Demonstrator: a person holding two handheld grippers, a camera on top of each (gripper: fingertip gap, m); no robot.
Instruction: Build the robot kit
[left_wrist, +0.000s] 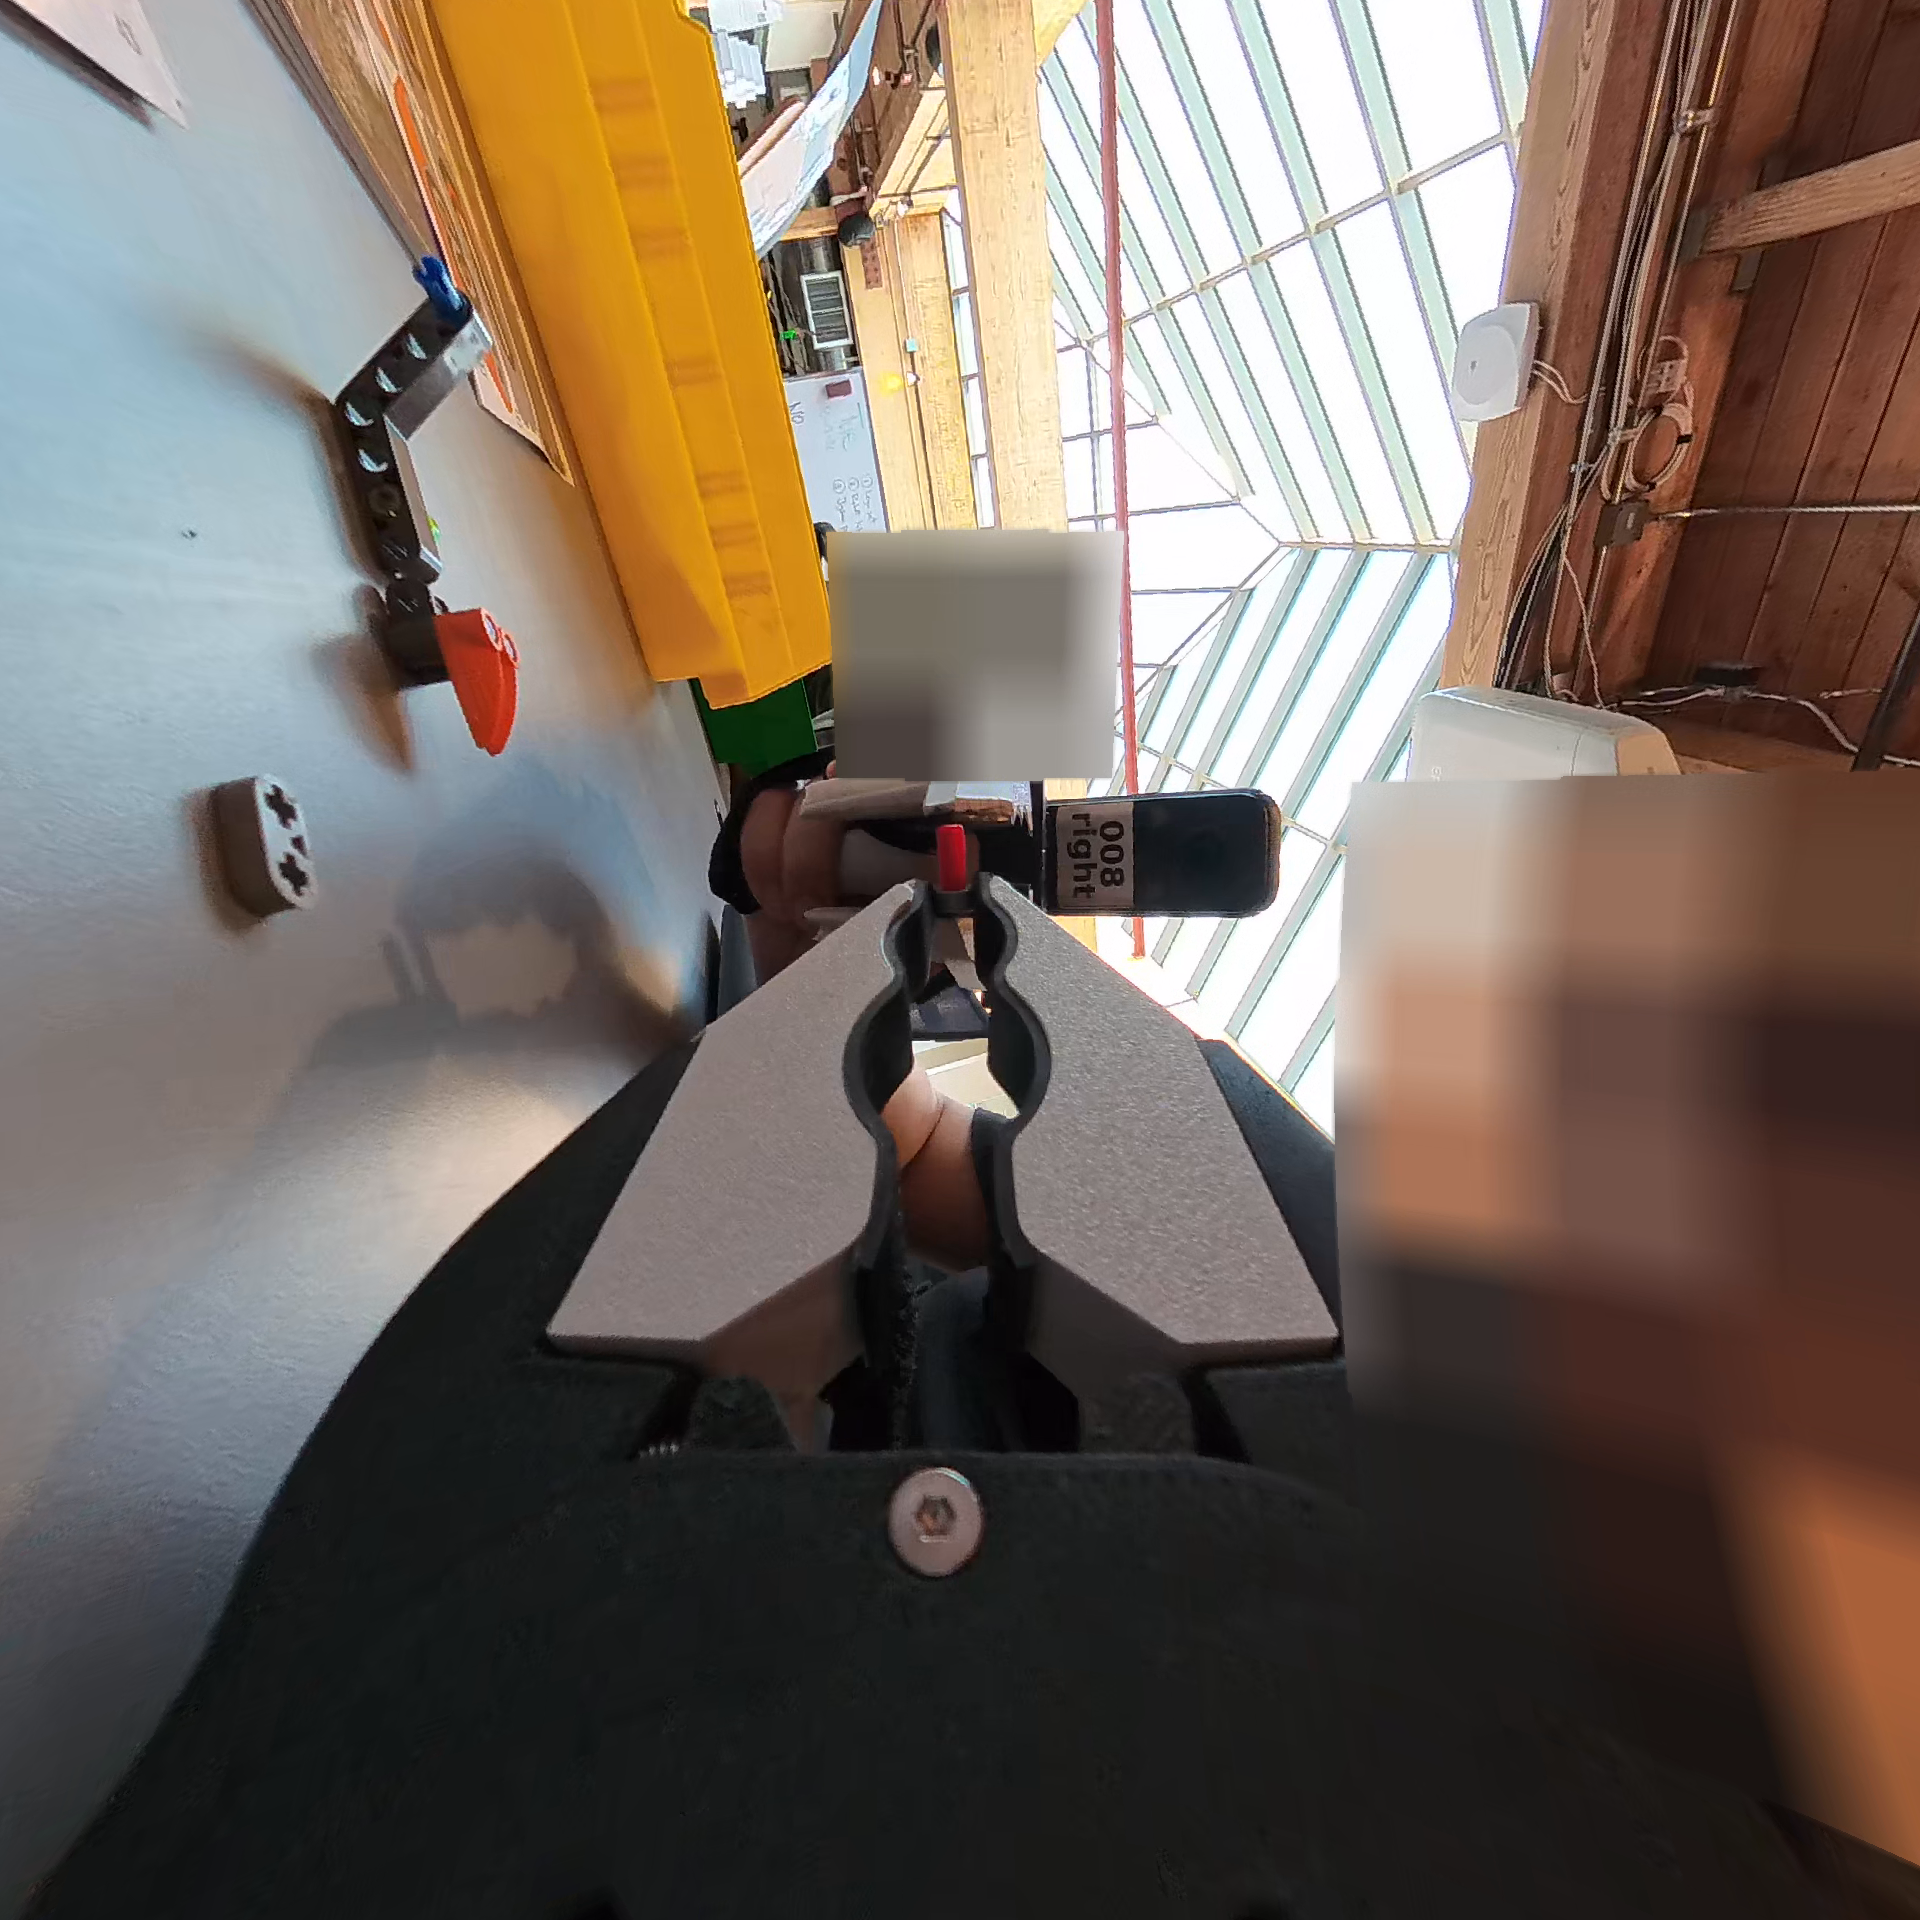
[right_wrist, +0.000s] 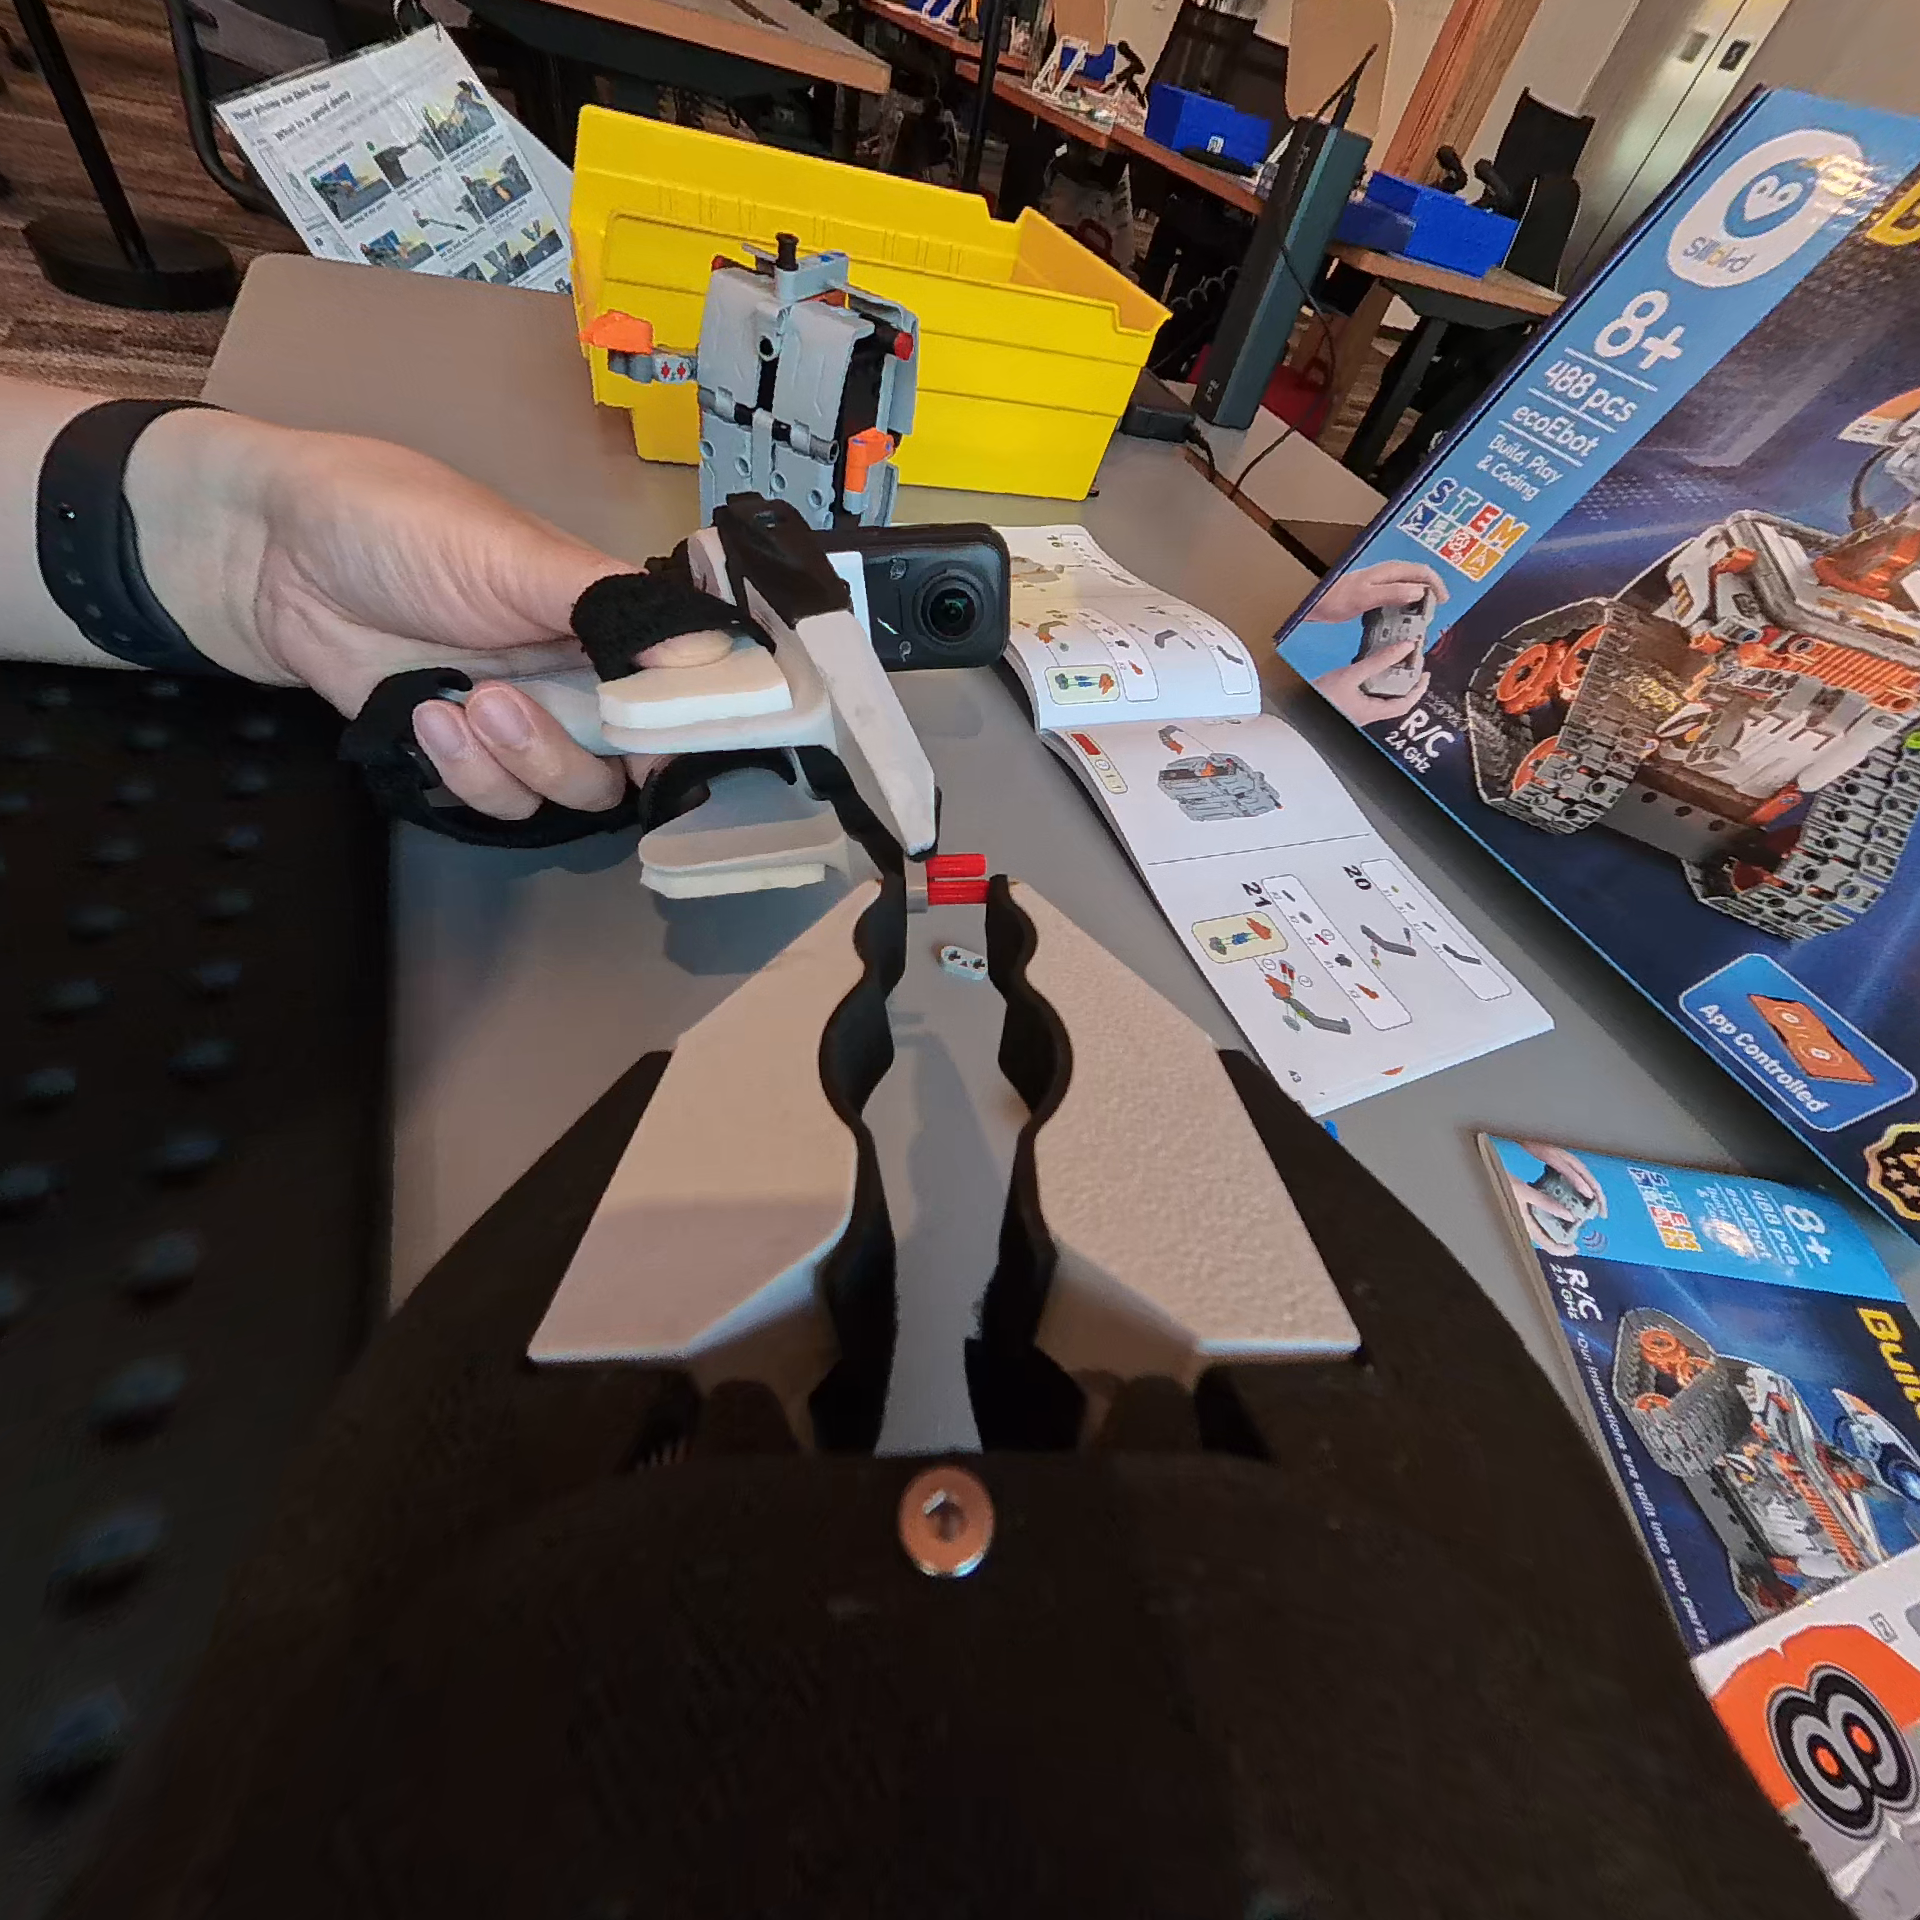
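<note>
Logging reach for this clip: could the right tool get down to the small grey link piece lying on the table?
Probably not directly: the right tool already pinches a red-and-grey peg, with the left tool at it. The link piece lies uncovered on the table just beyond.

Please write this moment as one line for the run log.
left gripper: shut on red pin | right gripper: shut on same pin | grey connector: on table

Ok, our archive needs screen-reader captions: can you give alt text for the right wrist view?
The right gripper pinches a small grey and red peg, met from above by the left gripper in a person's hand. Behind stand a grey block model, a yellow bin and an open instruction booklet.
</note>
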